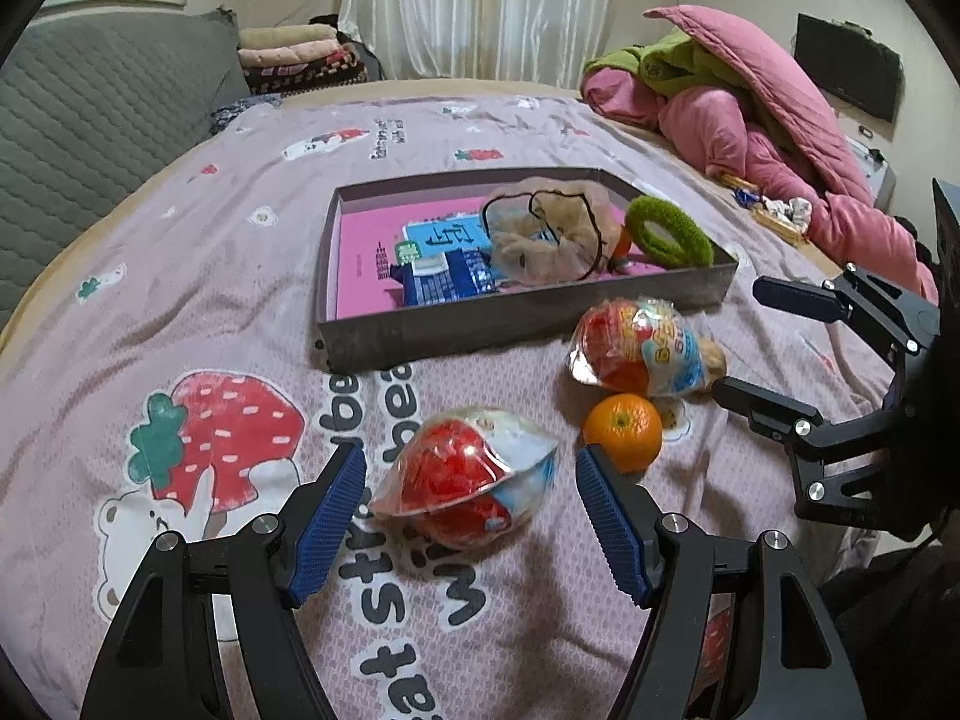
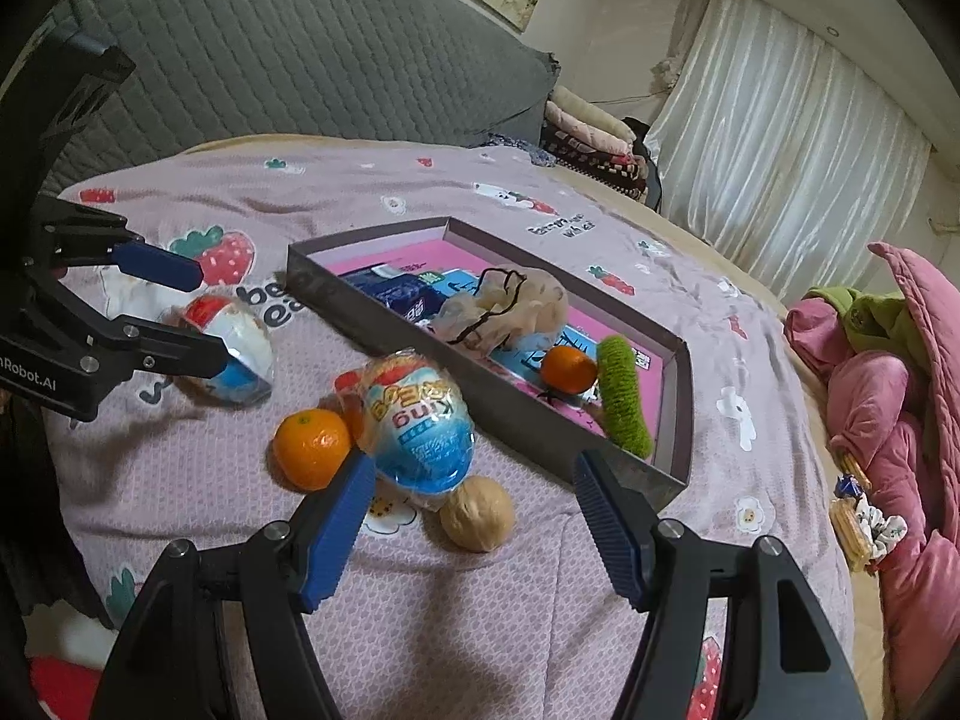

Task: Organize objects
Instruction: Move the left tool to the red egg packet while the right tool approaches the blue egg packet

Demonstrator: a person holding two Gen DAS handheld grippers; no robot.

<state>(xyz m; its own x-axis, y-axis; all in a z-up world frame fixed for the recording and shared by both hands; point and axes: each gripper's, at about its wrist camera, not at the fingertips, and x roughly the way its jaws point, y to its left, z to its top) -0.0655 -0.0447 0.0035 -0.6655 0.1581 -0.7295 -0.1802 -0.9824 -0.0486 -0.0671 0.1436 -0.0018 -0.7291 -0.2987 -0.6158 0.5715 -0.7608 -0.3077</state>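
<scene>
A grey shallow box point(image 1: 420, 330) point(image 2: 372, 312) with a pink floor lies on the bed. It holds blue packets point(image 1: 447, 276), a beige mesh pouch point(image 1: 546, 234) point(image 2: 504, 306), a green fuzzy ring point(image 1: 669, 231) point(image 2: 627, 396) and an orange point(image 2: 567, 369). My left gripper point(image 1: 471, 510) point(image 2: 207, 315) is open around a red-and-blue egg-shaped snack pack point(image 1: 468, 477) point(image 2: 237, 348). My right gripper point(image 2: 474, 522) point(image 1: 735, 339) is open, just before a second egg pack point(image 2: 417, 426) point(image 1: 639, 348), a walnut point(image 2: 477, 513) and a loose orange point(image 2: 312, 447) point(image 1: 624, 429).
The bed has a pink strawberry-print sheet point(image 1: 180, 276). A pink quilt with a green garment point(image 1: 750, 114) lies at the right. A grey padded headboard point(image 2: 288, 42) and folded blankets point(image 1: 300, 57) lie at the far side. Small wrapped snacks point(image 2: 858, 516) sit at the bed's right edge.
</scene>
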